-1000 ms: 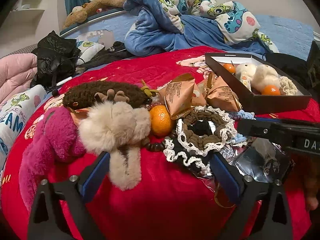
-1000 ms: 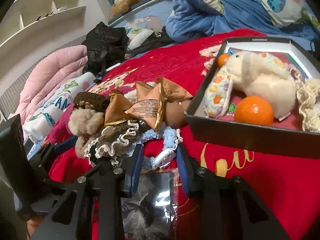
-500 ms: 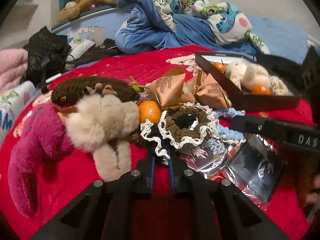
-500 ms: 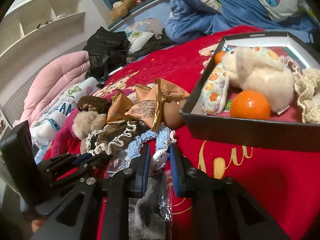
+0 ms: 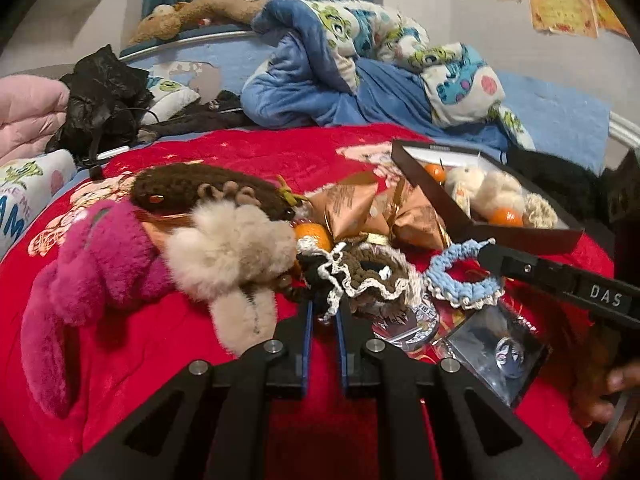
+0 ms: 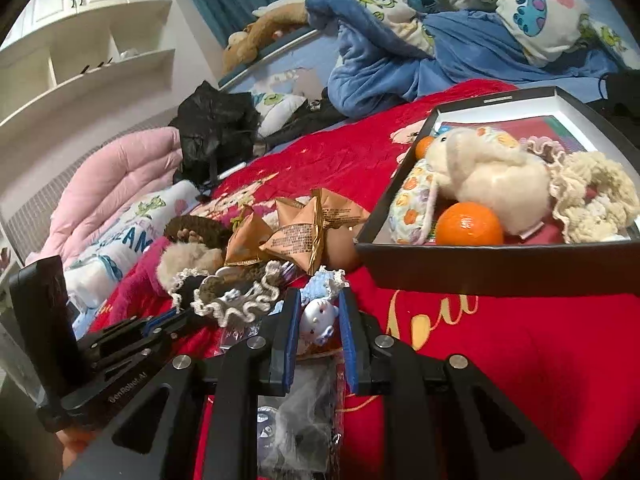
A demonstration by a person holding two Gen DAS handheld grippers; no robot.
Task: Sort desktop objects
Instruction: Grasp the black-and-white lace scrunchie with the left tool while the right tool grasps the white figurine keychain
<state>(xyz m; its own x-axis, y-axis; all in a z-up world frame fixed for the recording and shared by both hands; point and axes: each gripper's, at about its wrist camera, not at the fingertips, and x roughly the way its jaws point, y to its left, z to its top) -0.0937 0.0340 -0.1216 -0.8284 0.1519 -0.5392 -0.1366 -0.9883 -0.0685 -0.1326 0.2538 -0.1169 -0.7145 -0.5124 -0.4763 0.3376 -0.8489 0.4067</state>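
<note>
My left gripper (image 5: 322, 314) is shut on the lace edge of a brown crochet scrunchie (image 5: 372, 278), lifted off the red blanket; it also shows in the right wrist view (image 6: 236, 292). My right gripper (image 6: 319, 314) is shut on a blue crochet scrunchie with a small white charm (image 6: 318, 316), seen hanging from its finger in the left wrist view (image 5: 460, 280). The black box (image 6: 492, 264) at right holds a cream plush, oranges and a cream scrunchie.
On the red blanket lie a beige fluffy plush (image 5: 232, 252), a pink plush (image 5: 92, 276), a brown plush (image 5: 200, 192), an orange (image 5: 314, 234), copper snack packets (image 6: 300, 232) and clear-wrapped badges (image 5: 496, 352). Blue bedding is heaped behind.
The left gripper closed on the brown scrunchie and raised it. The right gripper closed on the blue scrunchie and lifted it off the pile.
</note>
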